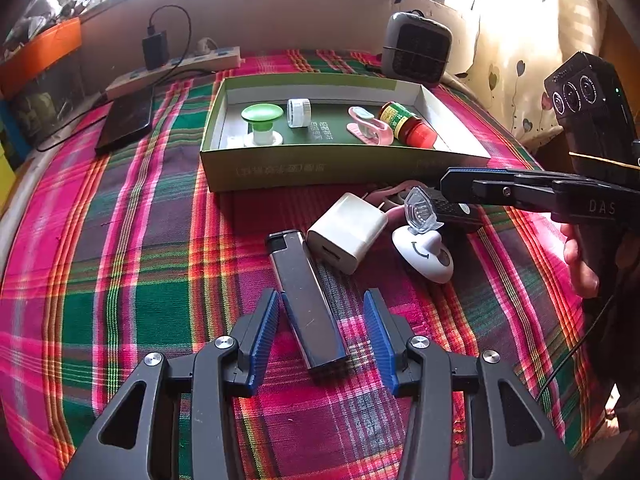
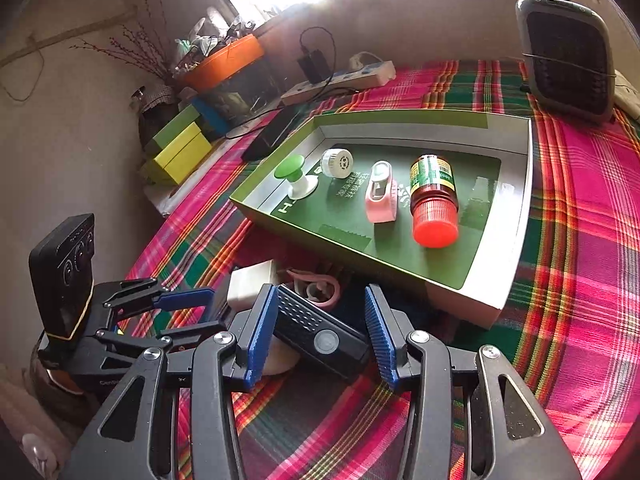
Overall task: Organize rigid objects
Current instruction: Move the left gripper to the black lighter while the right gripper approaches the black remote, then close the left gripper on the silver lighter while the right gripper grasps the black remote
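both grippers tilt down over the plaid cloth. the left gripper is parted around a long dark metal-sided lighter, its blue pads not pressing on it. the right gripper stands half-wide astride a black perforated rectangular gadget, left pad touching. "das" is printed on the right gripper's arm. the green cardboard tray lies just beyond.

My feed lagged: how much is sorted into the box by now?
Done: four items lie in the green box, including the red-capped bottle. In hand: nothing gripped; the left hand-held gripper straddles the lighter. Left: white charger and the other loose pieces.
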`<move>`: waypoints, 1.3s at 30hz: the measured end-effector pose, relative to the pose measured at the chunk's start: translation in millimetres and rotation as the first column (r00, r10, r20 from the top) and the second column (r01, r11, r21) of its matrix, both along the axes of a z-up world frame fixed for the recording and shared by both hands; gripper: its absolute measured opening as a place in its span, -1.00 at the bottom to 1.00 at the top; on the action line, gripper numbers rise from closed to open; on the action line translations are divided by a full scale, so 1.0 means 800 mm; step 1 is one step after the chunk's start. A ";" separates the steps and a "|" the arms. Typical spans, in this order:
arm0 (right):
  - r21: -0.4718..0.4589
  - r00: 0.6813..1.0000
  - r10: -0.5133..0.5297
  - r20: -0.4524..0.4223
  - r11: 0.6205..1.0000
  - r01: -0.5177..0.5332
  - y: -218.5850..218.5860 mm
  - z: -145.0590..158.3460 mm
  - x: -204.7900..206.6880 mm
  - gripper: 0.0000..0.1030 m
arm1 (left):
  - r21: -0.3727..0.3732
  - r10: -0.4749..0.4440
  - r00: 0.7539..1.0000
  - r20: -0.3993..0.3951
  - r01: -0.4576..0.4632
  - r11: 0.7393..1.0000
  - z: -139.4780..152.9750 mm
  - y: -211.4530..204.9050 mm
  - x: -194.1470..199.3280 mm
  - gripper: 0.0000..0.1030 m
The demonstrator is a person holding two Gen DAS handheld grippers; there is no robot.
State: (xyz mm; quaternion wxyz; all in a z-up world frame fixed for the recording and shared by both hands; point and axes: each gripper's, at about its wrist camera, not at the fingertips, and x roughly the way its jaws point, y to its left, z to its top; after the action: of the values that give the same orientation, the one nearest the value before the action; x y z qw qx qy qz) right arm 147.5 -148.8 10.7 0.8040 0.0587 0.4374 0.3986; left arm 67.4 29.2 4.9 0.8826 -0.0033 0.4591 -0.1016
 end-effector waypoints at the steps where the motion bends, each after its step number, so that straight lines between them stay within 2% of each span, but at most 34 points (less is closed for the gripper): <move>1: 0.013 1.000 0.014 -0.012 1.000 -0.013 -0.001 -0.001 0.000 -0.12 | -0.001 0.000 1.000 0.000 0.000 1.000 0.000 0.000 0.000 -0.16; 5: 0.021 0.998 0.065 -0.026 0.998 -0.064 0.000 -0.003 -0.010 -0.11 | 0.001 -0.001 1.000 0.000 0.001 1.000 0.000 0.000 0.000 -0.16; 11: -0.034 0.995 0.092 -0.030 0.995 -0.093 0.004 -0.009 -0.028 -0.11 | 0.002 -0.003 1.000 0.002 0.003 1.000 0.001 0.000 -0.002 -0.16; 18: -0.133 0.998 0.057 0.018 0.990 -0.054 0.015 -0.012 -0.047 -0.11 | 0.016 -0.011 1.000 0.006 0.010 1.000 0.000 -0.001 -0.004 -0.16; 24: -0.283 0.994 0.015 0.107 0.959 0.016 0.030 -0.009 -0.058 -0.11 | 0.039 -0.019 1.000 0.015 0.018 0.999 0.000 -0.003 -0.007 -0.16; 29: -0.363 0.988 -0.011 0.153 0.930 0.066 0.033 -0.011 -0.065 -0.11 | 0.040 -0.005 1.000 0.015 0.005 0.999 0.000 0.004 -0.006 -0.16; 33: -0.373 0.986 -0.036 0.163 0.923 0.096 0.033 -0.011 -0.065 -0.11 | 0.059 0.027 1.000 0.010 -0.027 0.998 0.000 0.012 -0.003 -0.16; 39: -0.375 0.984 -0.059 0.167 0.920 0.119 0.044 -0.010 -0.062 -0.11 | 0.057 0.028 0.999 0.025 -0.029 0.998 -0.002 0.013 -0.002 -0.16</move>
State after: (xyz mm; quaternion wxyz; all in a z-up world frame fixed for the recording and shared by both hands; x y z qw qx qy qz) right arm 97.9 -113.8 2.4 0.8483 -0.1103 0.4408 0.2719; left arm 66.1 39.6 3.6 0.8890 0.0167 0.4512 -0.0758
